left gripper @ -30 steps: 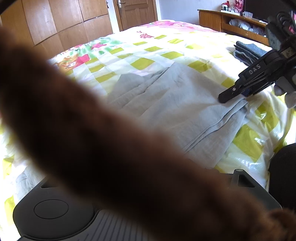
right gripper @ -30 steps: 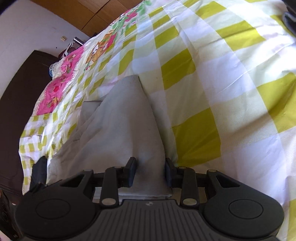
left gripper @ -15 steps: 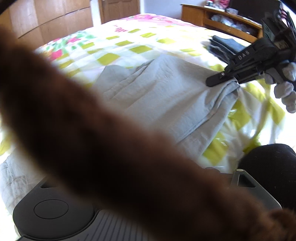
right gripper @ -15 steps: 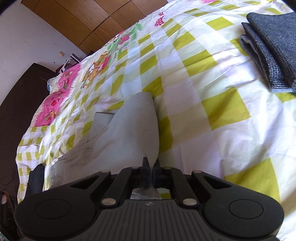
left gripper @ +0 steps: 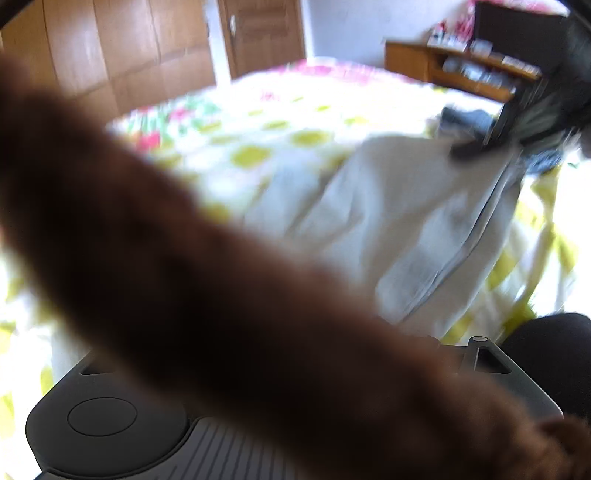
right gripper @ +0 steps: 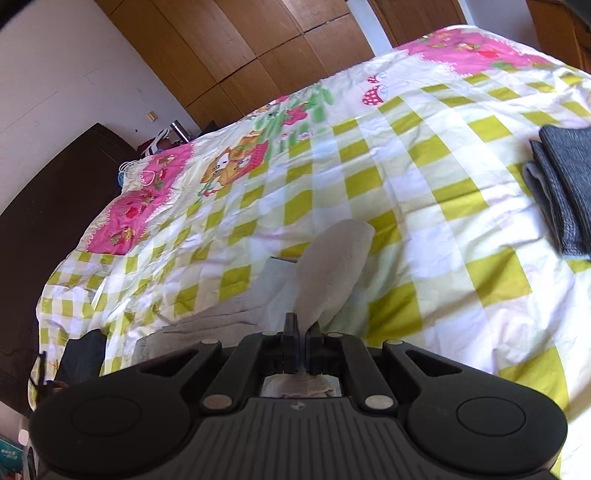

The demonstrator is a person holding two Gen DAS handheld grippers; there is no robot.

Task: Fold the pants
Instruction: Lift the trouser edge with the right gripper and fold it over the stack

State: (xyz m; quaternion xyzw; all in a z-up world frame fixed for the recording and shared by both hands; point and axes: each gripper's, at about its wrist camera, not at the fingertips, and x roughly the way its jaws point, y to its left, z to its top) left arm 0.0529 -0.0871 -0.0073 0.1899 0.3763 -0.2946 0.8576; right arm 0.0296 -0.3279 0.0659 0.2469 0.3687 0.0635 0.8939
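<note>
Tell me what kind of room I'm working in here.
Most likely a home bedroom. The grey pants lie on a bed with a yellow-checked cartoon bedsheet, wooden wardrobe doors line the wall behind it, and a folded dark garment sits on the bed.

There is one bed, with one checked bedspread (right gripper: 424, 192) on it. All the other places are told from that bed.

One pair of light grey pants (right gripper: 332, 266) lies on the bed, near its close edge. One stack of dark folded clothes (right gripper: 565, 192) sits on the bed too, well apart from the pants.

Two grippers show. One, the right gripper (right gripper: 301, 332), is over the bed with pants cloth pinched between its fingers. The other is the left gripper (left gripper: 110, 424), low by the bed's edge. One blurry brown thing (left gripper: 184, 277) covers its fingers.

One wooden door (left gripper: 262, 33) stands past the far end of the bed. One wooden shelf (left gripper: 461, 70) stands there too.
</note>
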